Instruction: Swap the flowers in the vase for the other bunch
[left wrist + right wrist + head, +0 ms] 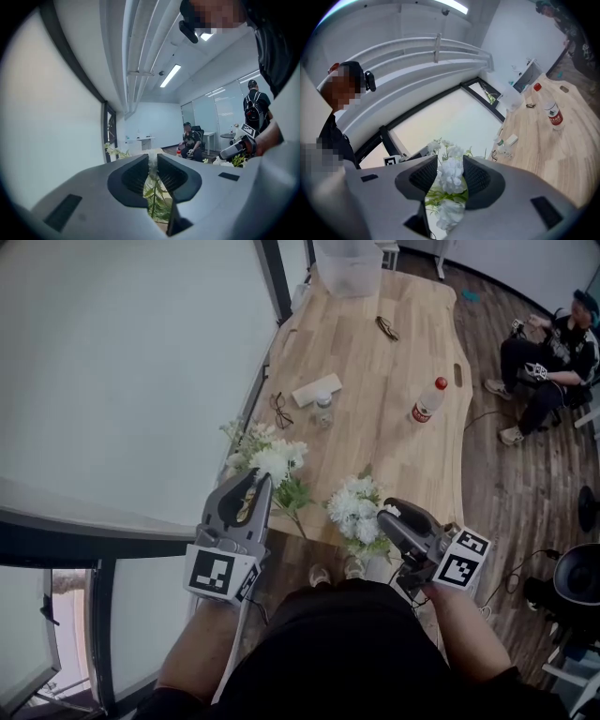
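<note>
The left gripper [153, 159] is clamped on the thin stems of the left bunch [270, 457], its blooms ahead over the table [375, 381], while the right gripper [450, 164], jaws parted, straddles the right bunch [358, 507].

Both of mine are plain grey with black ribbed pads. The left gripper [251, 482] and right gripper [388, 513] each carry a cube of black-and-white square markers. The left bunch [269, 458] and right bunch [355, 507] are white blooms with green leaves. The table [394, 362] is pale wood grain, the bottle [427, 401] at centre right has a red cap and label, and the floor [511, 493] is dark brown planks.
</note>
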Demonstrator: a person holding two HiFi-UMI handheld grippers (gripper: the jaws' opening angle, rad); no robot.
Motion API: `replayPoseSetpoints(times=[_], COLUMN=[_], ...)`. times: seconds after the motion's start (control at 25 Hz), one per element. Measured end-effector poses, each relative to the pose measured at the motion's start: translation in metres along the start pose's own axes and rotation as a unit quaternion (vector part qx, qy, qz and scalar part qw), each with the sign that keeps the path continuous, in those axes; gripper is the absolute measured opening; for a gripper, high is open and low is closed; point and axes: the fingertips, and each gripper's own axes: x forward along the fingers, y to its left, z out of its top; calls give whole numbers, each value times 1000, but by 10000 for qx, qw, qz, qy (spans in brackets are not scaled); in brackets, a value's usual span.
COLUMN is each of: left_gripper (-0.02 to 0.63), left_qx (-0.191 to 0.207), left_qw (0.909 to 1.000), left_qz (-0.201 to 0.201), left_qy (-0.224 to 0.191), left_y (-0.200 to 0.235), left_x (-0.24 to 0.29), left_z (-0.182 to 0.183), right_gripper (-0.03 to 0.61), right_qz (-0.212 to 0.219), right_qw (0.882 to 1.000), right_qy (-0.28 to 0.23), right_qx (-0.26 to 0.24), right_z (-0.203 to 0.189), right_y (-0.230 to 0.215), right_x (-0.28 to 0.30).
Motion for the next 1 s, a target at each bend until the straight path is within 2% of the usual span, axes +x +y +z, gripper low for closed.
replayPoseSetpoints(times=[0.16,0.4,0.52,0.64,0.8,0.92,1.0], left_gripper=[57,57,58,57,58,57,57], left_qx=[-71,-25,4,72,-31,-74,-95], left_qw=[10000,9998,9996,9993,9987,9983,9982], left_qz=[12,59,135,166,177,217,233], left_qy=[-39,-200,-255,-336,-471,-530,-540], left_y=[0,7,9,10,11,12,11], left_x=[-4,-2,-3,-4,-2,-3,-3], left_z=[0,10,14,22,32,37,39], right_gripper=[203,209,209,208,206,147,56], right_qz=[-230,-513,-794,-1130,-1309,-1532,-1624], right_qw=[9990,9942,9838,9672,9534,9459,9419], right_qy=[193,-56,-122,-189,-156,-181,-217], right_qx=[-328,-946,-1603,-2267,-2714,-2855,-2931], right_z=[-4,30,49,68,88,100,107], right_y=[0,7,17,25,28,24,24], right_x=[-5,-10,-18,-28,-34,-44,-51])
